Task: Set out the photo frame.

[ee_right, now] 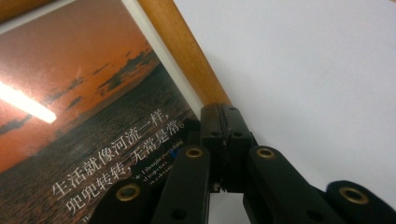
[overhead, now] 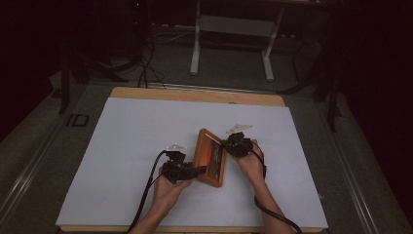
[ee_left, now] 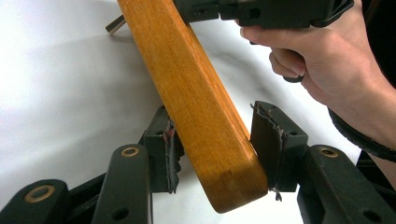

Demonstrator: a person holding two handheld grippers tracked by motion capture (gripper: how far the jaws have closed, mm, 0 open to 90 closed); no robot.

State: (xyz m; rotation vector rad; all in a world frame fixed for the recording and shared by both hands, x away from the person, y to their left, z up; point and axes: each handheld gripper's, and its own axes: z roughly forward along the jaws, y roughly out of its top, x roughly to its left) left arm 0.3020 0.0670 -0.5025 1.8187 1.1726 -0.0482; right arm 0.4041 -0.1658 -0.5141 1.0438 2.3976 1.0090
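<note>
A wooden picture frame (overhead: 210, 157) with an orange sunset photo (ee_right: 93, 116) and white printed characters lies in the middle of the white sheet (overhead: 126, 146). My left gripper (overhead: 197, 170) reaches in from the left at the frame's near corner. In the left gripper view (ee_left: 212, 140) both pads hug the wooden bar (ee_left: 187, 79) just above its rounded end. My right gripper (overhead: 229, 144) is at the frame's right rim. In the right gripper view (ee_right: 224, 126) its pads are pressed together against the wooden rim (ee_right: 182, 51); whether anything thin is pinched is hidden.
The white sheet covers a wooden table whose far edge (overhead: 195, 93) shows as a bare strip. Beyond it are the white legs of another table (overhead: 196, 44) and floor cables (overhead: 145, 63). A small metal tab (ee_left: 114, 24) sticks out at the frame's far end.
</note>
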